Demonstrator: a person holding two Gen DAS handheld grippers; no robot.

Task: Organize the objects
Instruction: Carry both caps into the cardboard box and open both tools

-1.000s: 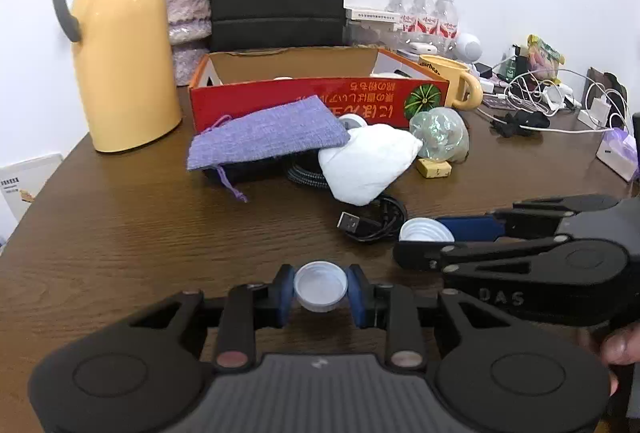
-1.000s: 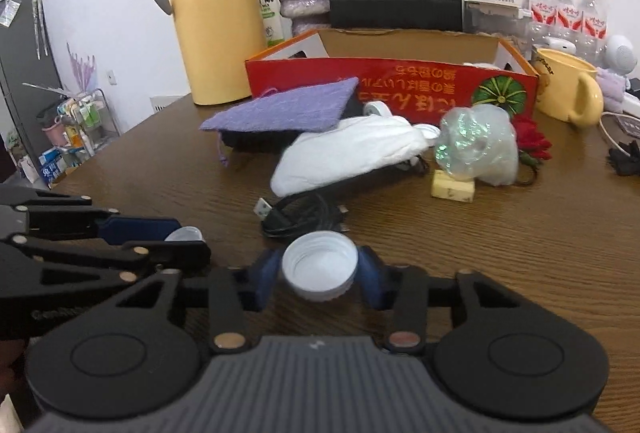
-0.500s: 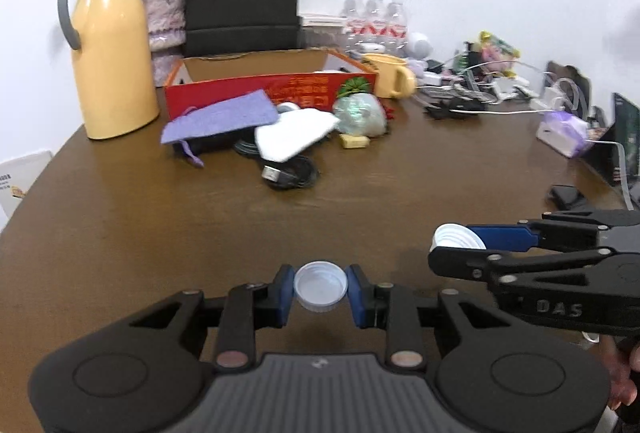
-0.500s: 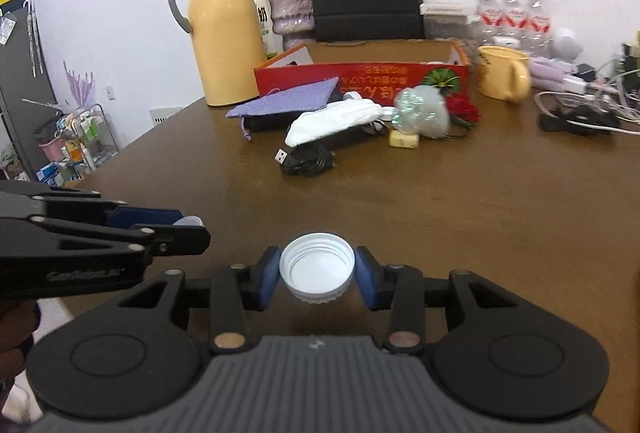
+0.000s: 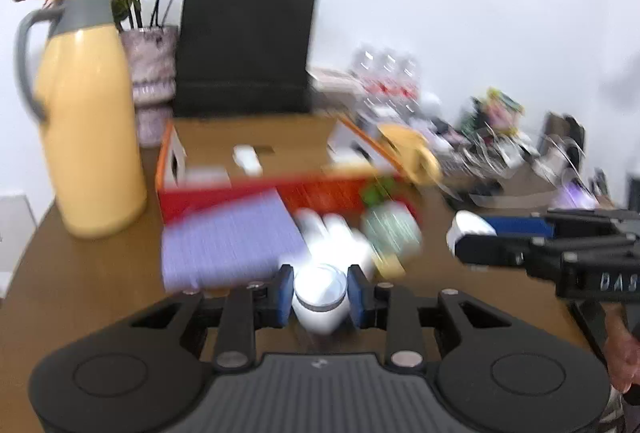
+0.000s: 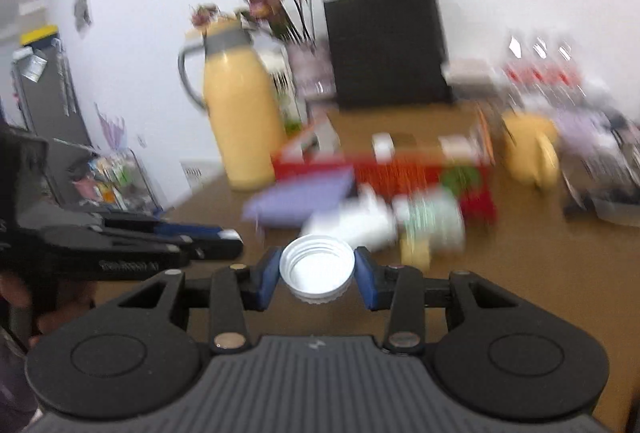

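**Left wrist view: two caps held, pile unsorted**

Left wrist view shows a small white cap (image 5: 320, 303) clamped between the blue pads of the left claw (image 5: 320, 295), carried above the table (image 5: 80, 273). A wider white cap (image 6: 317, 269), open side up, sits pinched in the right claw (image 6: 317, 271), also clear of the table. Both caps are off the surface but not yet put anywhere. Ahead, blurred, a purple pouch (image 5: 228, 241), a white bundle (image 5: 340, 245) and a greenish wrapped thing (image 5: 394, 233) lie in front of the red box (image 5: 240, 189), which already holds a few small items. I judge the sorting barely begun: both caps need placing, likely in the box, and the pile remains.
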